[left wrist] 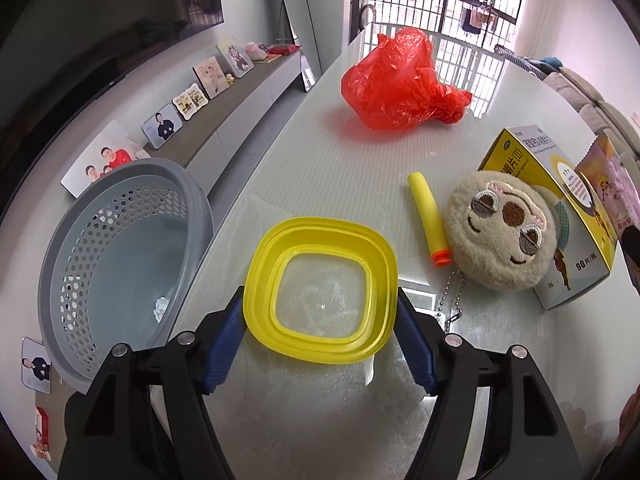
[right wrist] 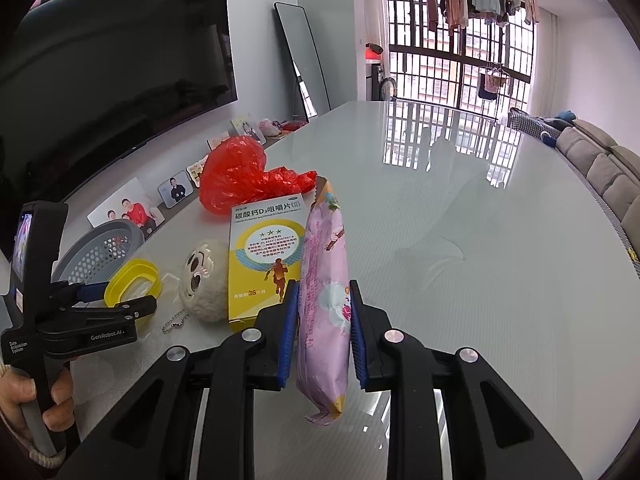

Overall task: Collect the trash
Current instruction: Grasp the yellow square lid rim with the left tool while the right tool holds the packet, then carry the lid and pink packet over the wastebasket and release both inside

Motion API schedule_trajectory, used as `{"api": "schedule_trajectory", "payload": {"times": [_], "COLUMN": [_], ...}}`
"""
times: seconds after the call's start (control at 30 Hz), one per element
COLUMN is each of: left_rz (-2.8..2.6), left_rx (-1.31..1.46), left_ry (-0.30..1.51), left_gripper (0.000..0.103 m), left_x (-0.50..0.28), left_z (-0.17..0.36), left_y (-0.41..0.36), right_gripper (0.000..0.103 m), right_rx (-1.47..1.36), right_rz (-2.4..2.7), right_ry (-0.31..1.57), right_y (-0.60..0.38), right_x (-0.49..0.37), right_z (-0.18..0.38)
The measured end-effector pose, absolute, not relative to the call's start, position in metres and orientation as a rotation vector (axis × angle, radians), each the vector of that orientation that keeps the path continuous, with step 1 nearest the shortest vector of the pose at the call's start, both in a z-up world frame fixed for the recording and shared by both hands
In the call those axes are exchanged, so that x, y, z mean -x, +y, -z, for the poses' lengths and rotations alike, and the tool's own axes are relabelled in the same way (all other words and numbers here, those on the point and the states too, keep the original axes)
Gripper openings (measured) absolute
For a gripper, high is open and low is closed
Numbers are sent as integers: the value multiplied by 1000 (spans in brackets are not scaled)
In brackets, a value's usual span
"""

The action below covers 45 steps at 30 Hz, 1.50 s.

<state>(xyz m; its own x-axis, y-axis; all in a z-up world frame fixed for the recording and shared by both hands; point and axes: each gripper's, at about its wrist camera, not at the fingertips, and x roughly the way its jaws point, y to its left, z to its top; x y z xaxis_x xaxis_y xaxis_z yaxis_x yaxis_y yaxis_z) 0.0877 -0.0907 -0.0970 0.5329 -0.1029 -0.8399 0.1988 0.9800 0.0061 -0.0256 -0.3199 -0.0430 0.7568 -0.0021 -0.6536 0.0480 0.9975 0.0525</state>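
Your left gripper (left wrist: 320,312) has its blue pads (left wrist: 226,344) pressed against the two opposite sides of a yellow-rimmed square lid with a clear centre (left wrist: 322,288), so it is clamped on that lid, which sits low over the white glass table (left wrist: 304,152). Just to the left, off the table edge, stands the grey perforated basket (left wrist: 120,248), tilted toward you, with one crumpled white scrap (left wrist: 160,307) lying at its bottom. Your right gripper (right wrist: 324,336) is closed on a pink snack wrapper (right wrist: 324,280), held upright on edge between the pads, its lower end hanging just above the tabletop. Beside the wrapper on its left stands a yellow calcium tablet box (right wrist: 264,256), and leaning against that box is a round beige plush face keychain (left wrist: 500,232) with its bead chain (left wrist: 450,300) trailing toward you. A yellow foam dart with an orange tip (left wrist: 426,218) lies just left of the plush, apart from the lid. Farther back on the table sits a crumpled red plastic bag (left wrist: 400,84), well apart from both grippers. Framed photos (left wrist: 160,122) line the low cabinet along the wall beyond the basket.
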Motion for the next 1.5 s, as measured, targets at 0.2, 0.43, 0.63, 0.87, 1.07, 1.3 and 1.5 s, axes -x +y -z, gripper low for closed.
{"api": "schedule_trajectory", "payload": {"times": [0.2, 0.43, 0.63, 0.87, 1.07, 1.3, 1.5], "left_rz": [174, 177, 156, 94, 37, -12, -32], "left_rx": [-108, -114, -100, -94, -63, -12, 20], "left_ry": [974, 917, 888, 851, 843, 854, 876], "left_gripper": [68, 68, 68, 68, 68, 68, 68], "left_x": [-77, -59, -50, -45, -49, -57, -70], "left_z": [86, 64, 52, 42, 43, 51, 62], "left_y": [-84, -77, -55, -10, 32, 75, 105], "right_gripper": [23, 23, 23, 23, 23, 23, 23], "right_rx": [-59, -69, -47, -18, 25, 76, 102], "right_rz": [27, -9, -62, -129, -185, -248, -295], "right_ry": [702, 682, 686, 704, 729, 761, 797], "right_y": [-315, -298, -264, -214, -165, -110, -76], "right_x": [30, 40, 39, 24, 1, -25, -46], "right_z": [39, 23, 15, 12, 17, 28, 41]}}
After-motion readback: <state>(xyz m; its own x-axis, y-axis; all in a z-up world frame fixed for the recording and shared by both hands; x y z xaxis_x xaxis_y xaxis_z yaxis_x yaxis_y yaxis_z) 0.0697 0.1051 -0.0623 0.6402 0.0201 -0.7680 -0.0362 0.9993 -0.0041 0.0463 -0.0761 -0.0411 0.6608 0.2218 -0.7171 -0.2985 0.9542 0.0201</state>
